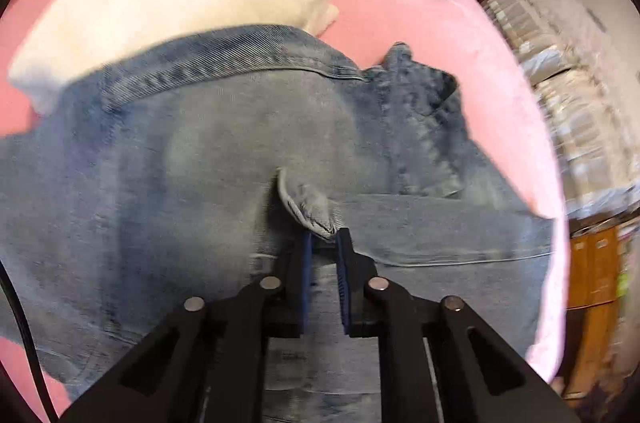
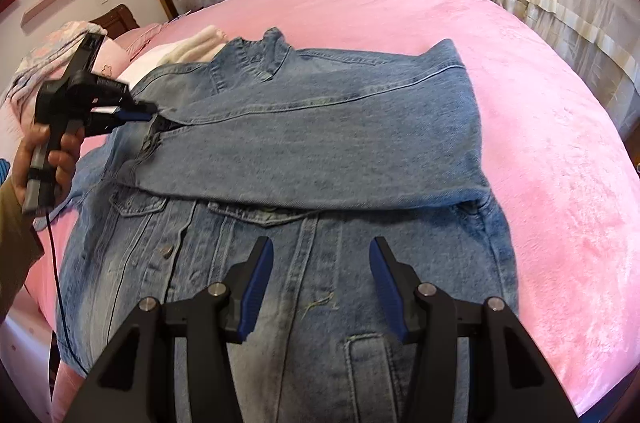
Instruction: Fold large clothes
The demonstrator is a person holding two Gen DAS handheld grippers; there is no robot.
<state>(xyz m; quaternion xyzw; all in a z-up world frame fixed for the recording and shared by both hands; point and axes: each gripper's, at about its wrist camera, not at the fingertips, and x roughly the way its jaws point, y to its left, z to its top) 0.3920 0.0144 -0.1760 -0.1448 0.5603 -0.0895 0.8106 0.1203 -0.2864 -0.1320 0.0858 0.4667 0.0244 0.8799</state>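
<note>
Pads [image 1: 307, 255] of the left gripper [image 1: 324, 237] are squeezed nearly together on a little bunched bit of denim, the cuff [image 1: 310, 209] at the end of the sleeve [image 2: 304, 139]. It pinches just the tip, so the whole sleeve can follow where the hand [image 2: 48, 155] goes. The sleeve lies folded across the chest of the jean jacket [image 2: 288, 263], probably to make the jacket narrow before it gets folded smaller. The right gripper [image 2: 322, 277] hangs over the lower front of the jacket with its jaws about halfway apart and nothing between them, so it looks ready to help next. The jacket lies spread flat on the pink bed [image 2: 540, 143], a good soft, wide place for folding. Beside the collar sits a folded white cloth [image 1: 172, 3], touching the jacket's edge.
</note>
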